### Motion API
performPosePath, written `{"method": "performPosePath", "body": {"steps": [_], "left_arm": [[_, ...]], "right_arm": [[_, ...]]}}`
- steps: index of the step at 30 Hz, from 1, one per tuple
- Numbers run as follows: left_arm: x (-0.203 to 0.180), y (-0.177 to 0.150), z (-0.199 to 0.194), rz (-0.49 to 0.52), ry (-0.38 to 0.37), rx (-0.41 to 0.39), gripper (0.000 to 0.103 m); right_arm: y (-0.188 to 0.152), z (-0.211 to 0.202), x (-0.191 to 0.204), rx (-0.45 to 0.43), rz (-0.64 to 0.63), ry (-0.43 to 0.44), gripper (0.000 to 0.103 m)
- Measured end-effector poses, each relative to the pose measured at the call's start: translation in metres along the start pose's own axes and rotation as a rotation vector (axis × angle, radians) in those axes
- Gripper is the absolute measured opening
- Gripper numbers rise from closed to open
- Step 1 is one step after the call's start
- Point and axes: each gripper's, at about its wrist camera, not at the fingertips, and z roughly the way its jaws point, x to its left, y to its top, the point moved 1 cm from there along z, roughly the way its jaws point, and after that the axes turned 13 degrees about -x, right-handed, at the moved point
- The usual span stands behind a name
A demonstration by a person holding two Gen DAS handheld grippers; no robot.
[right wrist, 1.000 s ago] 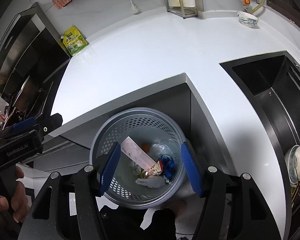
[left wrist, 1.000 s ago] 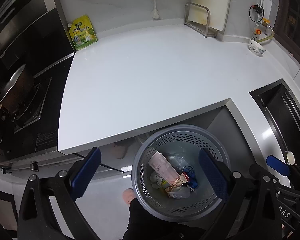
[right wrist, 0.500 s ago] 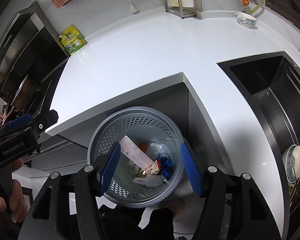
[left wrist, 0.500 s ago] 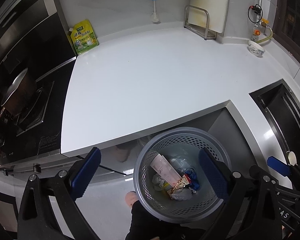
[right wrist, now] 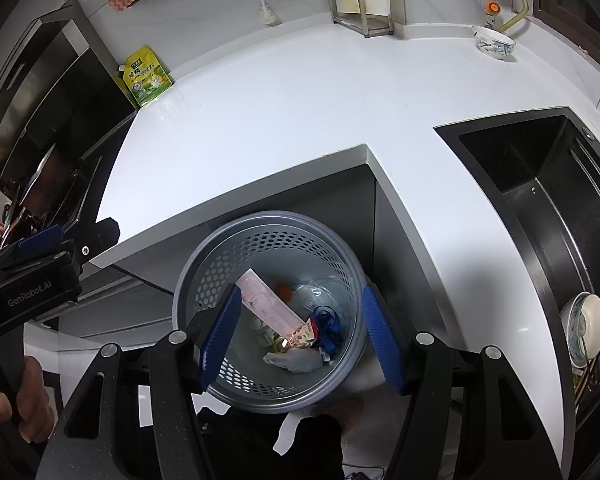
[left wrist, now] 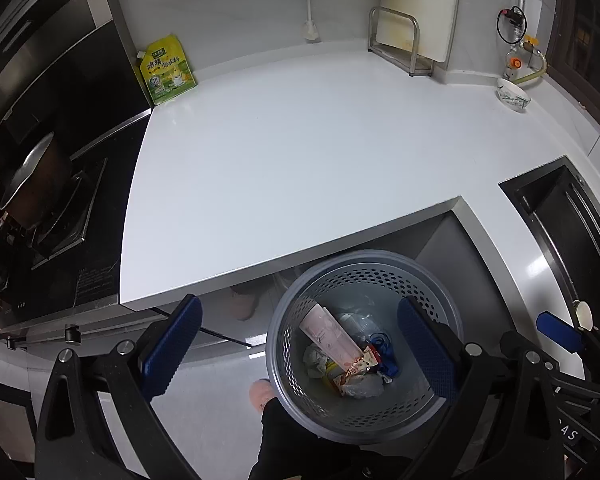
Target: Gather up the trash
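A grey perforated trash basket (left wrist: 364, 268) stands on the floor below the white counter's corner; it also shows in the right wrist view (right wrist: 268, 220). Inside lie a pink carton (left wrist: 330, 334), a blue item (left wrist: 382, 344), wrappers and crumpled plastic. My left gripper (left wrist: 300, 354) is open and empty, held high above the basket. My right gripper (right wrist: 300, 334) is open and empty, also above the basket. The pink carton (right wrist: 268, 308) shows between its fingers.
A white counter (left wrist: 300, 140) holds a yellow-green pouch (left wrist: 166, 70), a cutting-board rack (left wrist: 400, 46) and a small bowl (left wrist: 514, 94). A stove with a pan (left wrist: 32, 184) is at the left, a black sink (right wrist: 540, 200) at the right with a bowl (right wrist: 584, 320).
Both grippers have drifted slightly back and up from the counter; the basket sits a little lower in view. Both stay open and empty.
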Motion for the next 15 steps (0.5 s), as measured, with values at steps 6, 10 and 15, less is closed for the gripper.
{"method": "performPosePath", "body": {"steps": [6,10,15], "left_arm": [[0.0015,-0.0017,0.0018,-0.007,0.003,0.013,0.096],[0.0024,-0.0018,0.0021,-0.011,0.004,0.017,0.096],[0.0036,-0.0015,0.0008,-0.015,0.003,0.011,0.096]], "right_arm": [[0.0,-0.0005,0.0012,-0.003,-0.008,-0.002,0.06],[0.0,-0.0007,0.0027,-0.002,-0.014,-0.002,0.06],[0.0,-0.0006,0.0033,0.0,-0.015,0.0,0.06]]}}
